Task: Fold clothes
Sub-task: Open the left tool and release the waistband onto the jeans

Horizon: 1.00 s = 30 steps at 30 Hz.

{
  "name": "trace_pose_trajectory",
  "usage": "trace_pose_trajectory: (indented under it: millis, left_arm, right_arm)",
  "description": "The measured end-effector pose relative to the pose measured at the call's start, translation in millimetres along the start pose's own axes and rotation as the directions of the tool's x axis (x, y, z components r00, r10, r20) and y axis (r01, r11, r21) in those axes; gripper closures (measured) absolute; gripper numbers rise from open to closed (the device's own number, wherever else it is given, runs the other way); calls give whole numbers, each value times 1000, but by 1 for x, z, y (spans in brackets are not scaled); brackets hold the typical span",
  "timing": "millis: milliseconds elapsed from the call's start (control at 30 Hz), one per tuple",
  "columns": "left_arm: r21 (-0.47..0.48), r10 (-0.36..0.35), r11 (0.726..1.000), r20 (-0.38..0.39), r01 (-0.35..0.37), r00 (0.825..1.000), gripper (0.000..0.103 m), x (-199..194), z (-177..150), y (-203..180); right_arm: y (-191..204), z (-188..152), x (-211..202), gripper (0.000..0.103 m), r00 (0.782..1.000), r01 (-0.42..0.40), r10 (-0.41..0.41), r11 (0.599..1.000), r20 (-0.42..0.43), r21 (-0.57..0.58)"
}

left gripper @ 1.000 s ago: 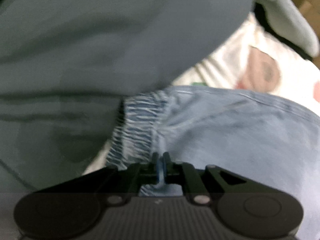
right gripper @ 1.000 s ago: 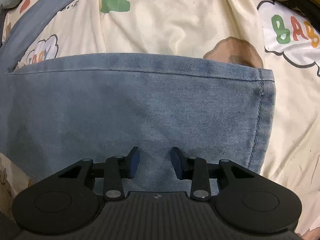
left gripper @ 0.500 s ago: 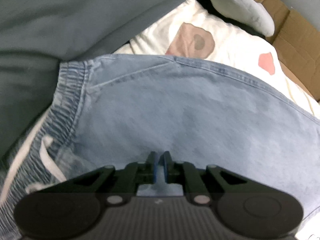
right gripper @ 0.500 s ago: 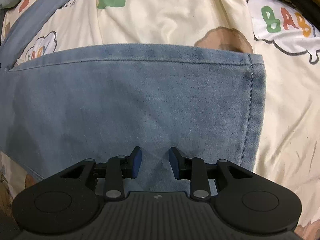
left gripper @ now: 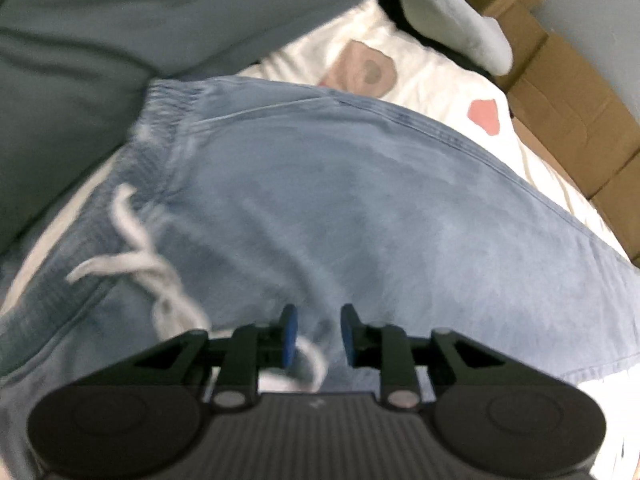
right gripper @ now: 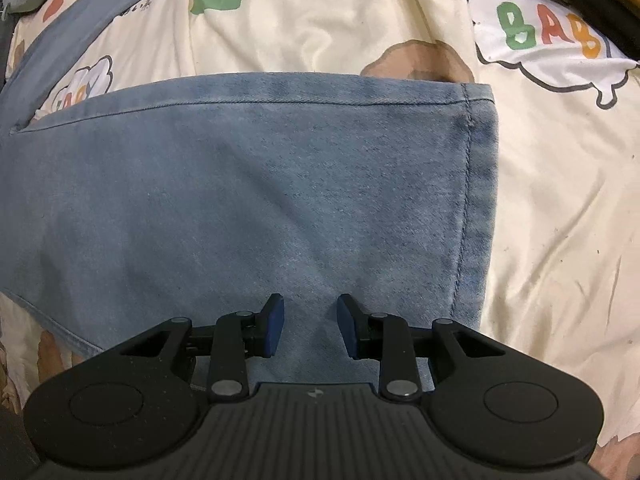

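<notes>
Light blue denim trousers (left gripper: 360, 208) lie flat on a printed blanket. In the left wrist view the elastic waistband (left gripper: 168, 120) sits at upper left, and its white drawstring (left gripper: 136, 256) trails down toward the fingers. My left gripper (left gripper: 318, 332) hovers over the denim with its jaws opening. Cloth lies under the pads but is not pinched. In the right wrist view a stitched leg hem (right gripper: 476, 200) runs down the right side of the denim (right gripper: 260, 208). My right gripper (right gripper: 310, 328) stands open just above the fabric, holding nothing.
A cream blanket (right gripper: 340, 20) with cartoon prints covers the surface. A grey cushion (left gripper: 120, 40) rises behind the waistband. A pale grey soft item (left gripper: 460, 20) and cardboard boxes (left gripper: 560, 80) lie at the far right. A blue-grey strip (right gripper: 80, 20) crosses the blanket's upper left.
My left gripper moved from the waistband across the denim, and its jaws, earlier shut on the cloth, have parted. The right gripper drifted slightly toward the leg hem, still open.
</notes>
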State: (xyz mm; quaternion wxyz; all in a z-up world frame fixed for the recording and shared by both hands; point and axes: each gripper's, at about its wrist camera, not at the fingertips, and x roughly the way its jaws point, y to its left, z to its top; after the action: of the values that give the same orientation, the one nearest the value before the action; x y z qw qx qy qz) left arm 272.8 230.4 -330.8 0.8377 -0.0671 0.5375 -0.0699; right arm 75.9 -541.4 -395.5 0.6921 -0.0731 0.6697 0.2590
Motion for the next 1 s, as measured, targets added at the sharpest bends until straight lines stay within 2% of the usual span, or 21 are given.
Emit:
trace_pose_trajectory:
  millis: [167, 267, 467, 567, 700, 833, 1000]
  left_arm:
    - [-45, 41, 998, -19, -42, 999, 61, -14, -17, 25]
    - [-79, 59, 995, -26, -61, 998, 61, -24, -37, 42]
    - [-97, 100, 989, -102, -110, 990, 64, -22, -82, 71]
    - [-107, 126, 985, -99, -136, 987, 71, -20, -95, 82]
    - [-141, 156, 976, -76, -166, 985, 87, -19, -96, 100]
    - [-178, 190, 964, -74, -200, 979, 88, -12, -80, 124]
    - [-232, 209, 947, -79, -221, 975, 97, -7, -63, 150]
  right_arm:
    - [-4, -7, -4, 67, 1000, -5, 5, 1000, 15, -15]
    - [-6, -9, -5, 67, 1000, -4, 4, 1000, 9, -22]
    - [-11, -18, -8, 67, 1000, -3, 3, 1000, 6, -17]
    - [-12, -20, -8, 67, 1000, -1, 1, 1000, 5, -11]
    - [-9, -19, -7, 67, 1000, 16, -16, 1000, -13, -21]
    - [-5, -18, -6, 67, 999, 30, -31, 999, -25, -31]
    - [-3, -20, -6, 67, 998, 45, -46, 998, -36, -38]
